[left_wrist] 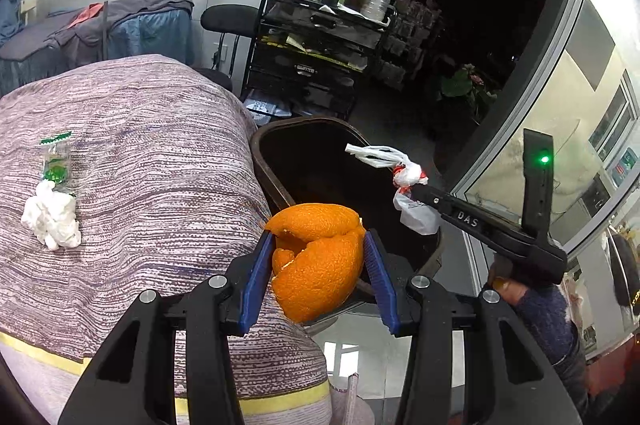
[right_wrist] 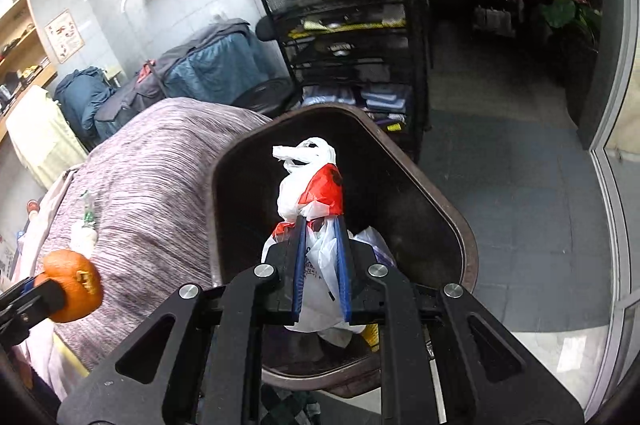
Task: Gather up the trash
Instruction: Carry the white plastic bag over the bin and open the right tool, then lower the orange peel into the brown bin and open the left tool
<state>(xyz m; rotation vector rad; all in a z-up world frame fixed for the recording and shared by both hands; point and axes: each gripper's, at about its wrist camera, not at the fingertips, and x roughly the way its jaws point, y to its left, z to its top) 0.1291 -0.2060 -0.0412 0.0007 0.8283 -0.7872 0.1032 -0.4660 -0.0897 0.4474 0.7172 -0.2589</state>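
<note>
My left tool (left_wrist: 318, 257) pinches an orange peel (left_wrist: 318, 261) at the bin (left_wrist: 276, 193) rim, and my right tool (right_wrist: 320, 257) clamps a knotted plastic bag (right_wrist: 310, 181) above the bin's opening, neither dropped yet. A crumpled tissue (left_wrist: 50, 219) and a green candy wrapper (left_wrist: 56, 161) are left on the bed (left_wrist: 160, 165). The only legible writing is "DAS" on the right tool.

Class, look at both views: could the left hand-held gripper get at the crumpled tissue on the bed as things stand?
Probably not yet. The left hand-held gripper is shut on the orange peel, so it is occupied. The path to the tissue across the bed looks free once the peel is dropped.
</note>
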